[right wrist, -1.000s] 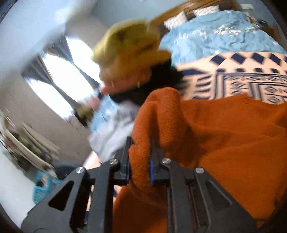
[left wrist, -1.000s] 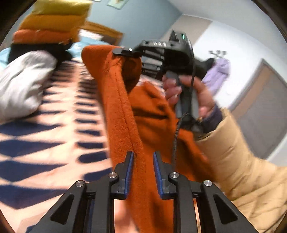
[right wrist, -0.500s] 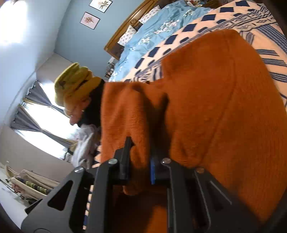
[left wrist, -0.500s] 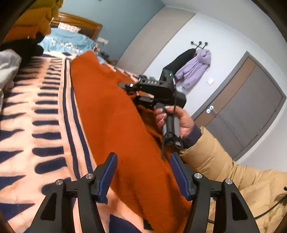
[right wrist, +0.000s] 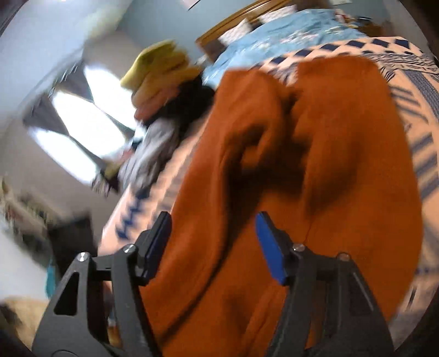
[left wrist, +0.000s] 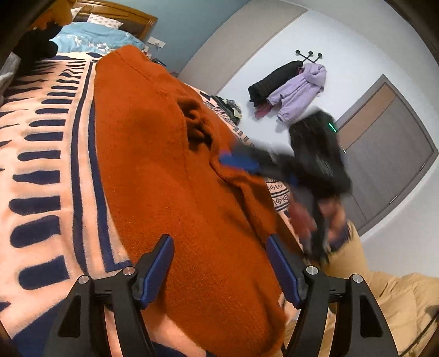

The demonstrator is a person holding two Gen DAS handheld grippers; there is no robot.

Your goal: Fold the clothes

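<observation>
Fuzzy, thick-knit orange sweater [left wrist: 170, 170] spread over patterned fleece blanket [left wrist: 46, 153]. Left gripper [left wrist: 219, 263] at 6 o'clock, spread wide, empty; right gripper [right wrist: 212, 241] likewise agape.

A bed [left wrist: 115, 12] is covered by a patterned blanket [left wrist: 41, 153] in peach and navy. An orange sweater [left wrist: 170, 175] is laid flat on it. Near the headboard a blue quilt [left wrist: 93, 37] is seen, and what seems a pile of clothes [right wrist: 162, 90], blurred.
</observation>
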